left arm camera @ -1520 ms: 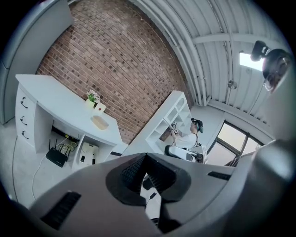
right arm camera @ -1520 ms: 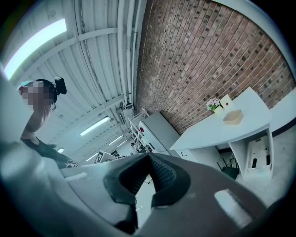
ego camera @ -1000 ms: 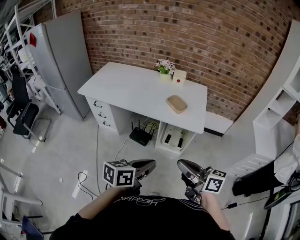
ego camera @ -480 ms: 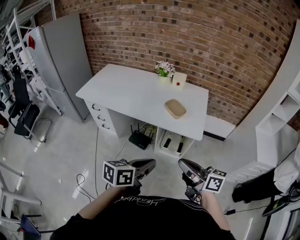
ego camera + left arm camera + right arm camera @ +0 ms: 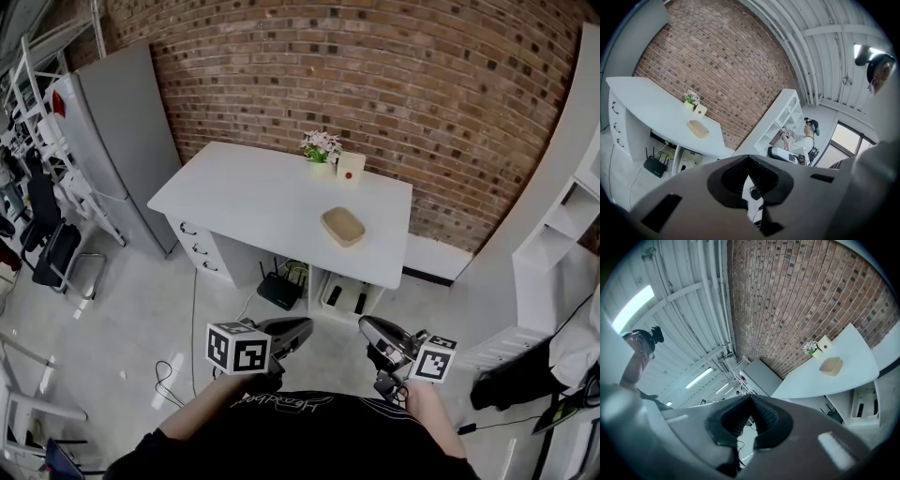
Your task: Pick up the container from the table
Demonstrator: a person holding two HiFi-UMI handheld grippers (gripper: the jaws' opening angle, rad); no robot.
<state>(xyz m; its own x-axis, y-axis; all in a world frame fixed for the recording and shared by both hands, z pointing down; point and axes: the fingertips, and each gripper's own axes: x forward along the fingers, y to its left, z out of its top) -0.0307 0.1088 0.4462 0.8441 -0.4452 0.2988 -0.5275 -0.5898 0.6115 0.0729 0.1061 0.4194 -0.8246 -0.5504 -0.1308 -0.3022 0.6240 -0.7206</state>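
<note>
The container is a shallow tan dish with rounded corners, lying near the right front of the white table. It is also seen far off in the left gripper view and the right gripper view. My left gripper and right gripper are held close to my body, over the floor and well short of the table. Both point toward the table. In each gripper view the jaws meet tip to tip with nothing between them, left gripper and right gripper.
A small flower pot and a white card with a red dot stand at the table's back edge. A black router sits under the table. A grey fridge stands left, white shelving right, and a person beside it.
The table and container have shifted a little down and left in the head view as I come nearer. Both grippers keep their place before my body and stay shut.
</note>
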